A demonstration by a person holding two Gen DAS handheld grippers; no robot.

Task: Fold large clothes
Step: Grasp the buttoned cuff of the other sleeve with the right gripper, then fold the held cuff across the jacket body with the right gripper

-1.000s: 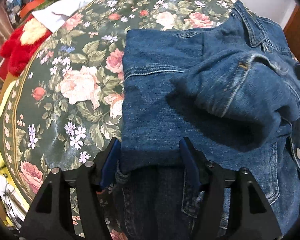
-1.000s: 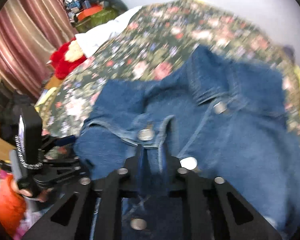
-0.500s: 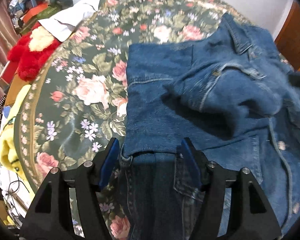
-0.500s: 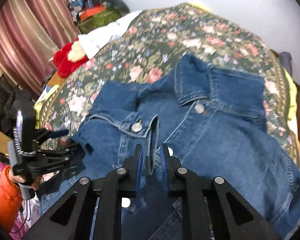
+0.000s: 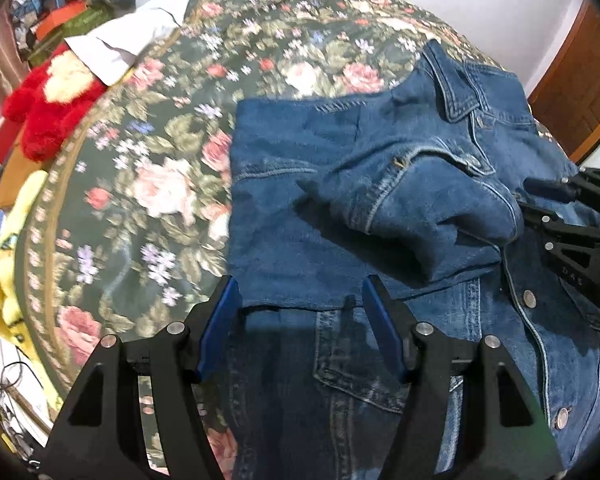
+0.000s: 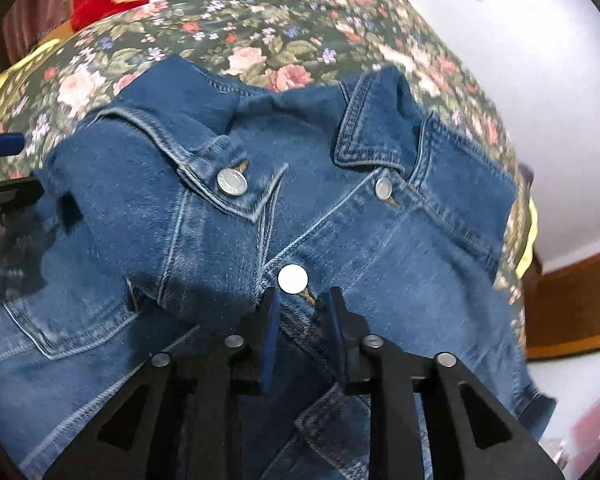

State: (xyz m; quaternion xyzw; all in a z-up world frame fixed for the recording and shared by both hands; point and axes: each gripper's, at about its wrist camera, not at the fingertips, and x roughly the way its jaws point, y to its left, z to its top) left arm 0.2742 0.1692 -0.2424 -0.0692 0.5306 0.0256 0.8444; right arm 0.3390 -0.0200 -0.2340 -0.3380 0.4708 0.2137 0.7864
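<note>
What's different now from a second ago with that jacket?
The right gripper has let go of the cuff it pinched a second ago; it is open now, just behind the button. The sleeve lies folded across the jacket. The left gripper stayed open at the jacket's edge, easing back slightly. The bedspread is unchanged.

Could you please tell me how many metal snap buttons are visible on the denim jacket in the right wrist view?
3: one on the folded sleeve cuff, one below the collar, one just ahead of the right gripper at. Others may be hidden.
</note>
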